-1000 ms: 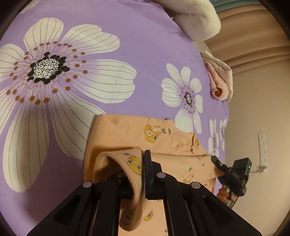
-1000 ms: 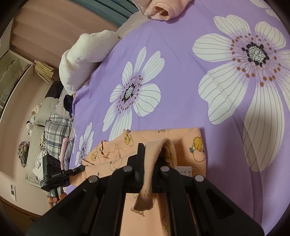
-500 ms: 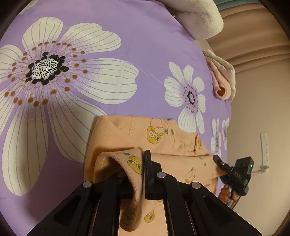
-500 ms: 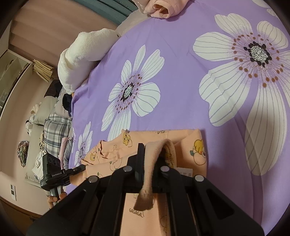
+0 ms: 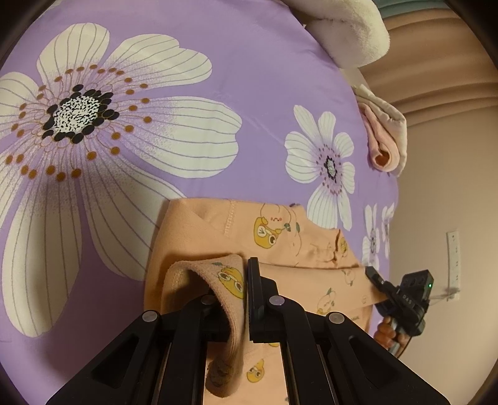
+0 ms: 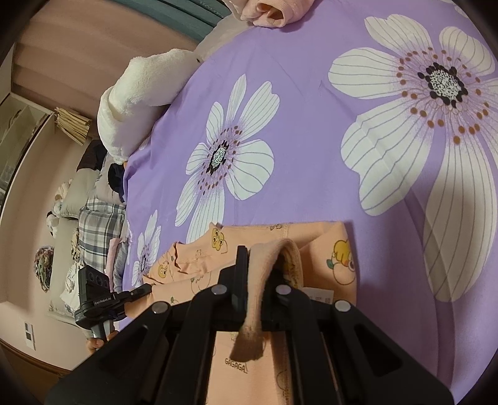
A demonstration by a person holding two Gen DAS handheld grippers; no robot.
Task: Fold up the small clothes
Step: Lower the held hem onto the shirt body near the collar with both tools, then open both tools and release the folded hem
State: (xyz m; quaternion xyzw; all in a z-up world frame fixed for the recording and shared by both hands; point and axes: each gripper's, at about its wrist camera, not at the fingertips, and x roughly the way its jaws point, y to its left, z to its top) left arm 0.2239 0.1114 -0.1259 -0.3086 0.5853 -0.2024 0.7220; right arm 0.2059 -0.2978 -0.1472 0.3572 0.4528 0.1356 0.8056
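Note:
A small peach garment [image 5: 280,230] with yellow cartoon prints lies partly folded on the purple flowered bedspread [image 5: 249,93]; it also shows in the right wrist view [image 6: 339,258]. My left gripper [image 5: 241,280] is shut on one edge of the garment and holds it lifted. My right gripper [image 6: 256,264] is shut on the other edge, cloth draped over its fingers. Each gripper shows small in the other's view, my right gripper [image 5: 373,275] at the far end and my left gripper [image 6: 146,289] likewise.
A white fluffy blanket [image 5: 348,28] and a rolled pink cloth [image 5: 386,146] lie at the bed's far edge. In the right wrist view, a plaid cloth pile [image 6: 99,224] sits beside the bed. Walls lie past the bed's edge.
Both grippers have carried the held garment edge slightly forward over the lower layer; the folded cloth sits a little farther up the bedspread. The grips are unchanged.

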